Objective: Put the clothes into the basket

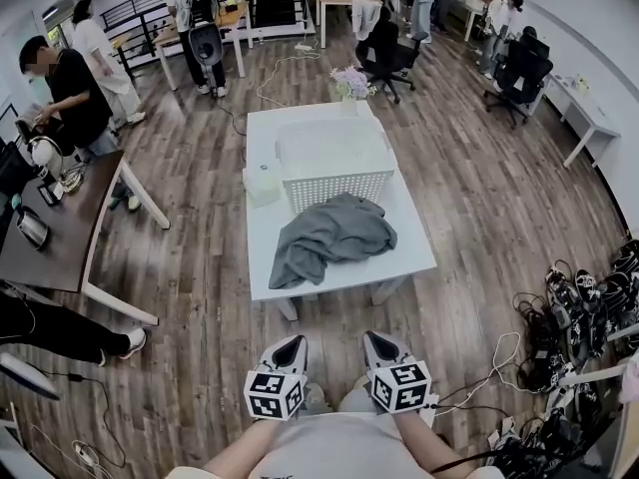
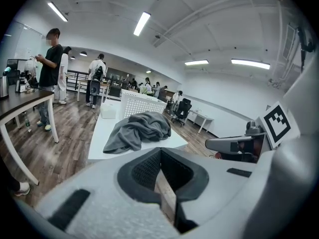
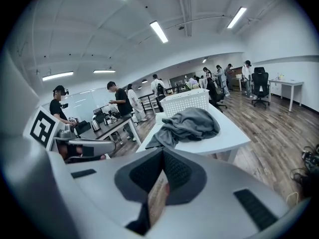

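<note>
A grey garment is seen lying crumpled on the white worktop, toward the near edge. It is a soft, matte, mid-grey cloth, bunched into thick folds at its far side and spread flatter toward the near left, where one corner reaches close to the worktop's edge. Its far folds lie against the front wall of a white perforated basket, which stands upright behind it at the middle of the worktop; no cloth is seen inside the basket. A small white box is noted just beside the basket's left wall, and a bunch of pale flowers at the far edge. The left gripper and the right gripper are held side by side low in the head view, close to the person's body and well apart from the worktop, both pointed toward the garment. In each gripper view the jaws are seen clenched together with nothing between them, and the garment is framed beyond the tips.
</note>
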The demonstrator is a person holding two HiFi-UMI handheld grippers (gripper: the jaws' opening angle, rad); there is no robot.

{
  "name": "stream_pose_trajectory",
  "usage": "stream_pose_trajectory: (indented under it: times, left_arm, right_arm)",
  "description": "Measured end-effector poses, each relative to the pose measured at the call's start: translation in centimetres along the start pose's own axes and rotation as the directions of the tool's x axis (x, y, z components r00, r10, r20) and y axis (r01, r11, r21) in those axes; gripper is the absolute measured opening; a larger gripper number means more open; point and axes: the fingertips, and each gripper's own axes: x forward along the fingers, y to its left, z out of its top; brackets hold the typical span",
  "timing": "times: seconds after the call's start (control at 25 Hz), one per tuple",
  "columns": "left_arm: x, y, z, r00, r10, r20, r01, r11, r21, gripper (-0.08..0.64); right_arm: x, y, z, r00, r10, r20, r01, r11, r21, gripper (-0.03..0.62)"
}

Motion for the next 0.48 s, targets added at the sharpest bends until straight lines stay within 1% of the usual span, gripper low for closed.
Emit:
stream_pose_trajectory:
  times: [0.16,0.32,0.48]
  left_arm:
    - [0.9,0.8,0.7,1.000,-0.011,0.000,0.011,1.000,-0.001,0.011]
    - [3.4,1.9,1.4,1.000,-0.007,-0.006,0.007,1.000,-0.011,0.011]
    - [7.2,3.3,2.8,1.000,0.017,-0.017,-0.017,1.000,-0.011,0.011]
  right_arm:
    - [1.0,0.0,-0.1,1.000,-0.010,-0.018,0.010,1.000,0.000,0.012]
    - [3.2,-1.6,0.6,0.999,-0.012,-0.031,0.012,1.000,0.005,0.012]
    - [7.3,-3.7,2.3,0.998,0.023,-0.050,-0.023,1.000,-0.005,0.012]
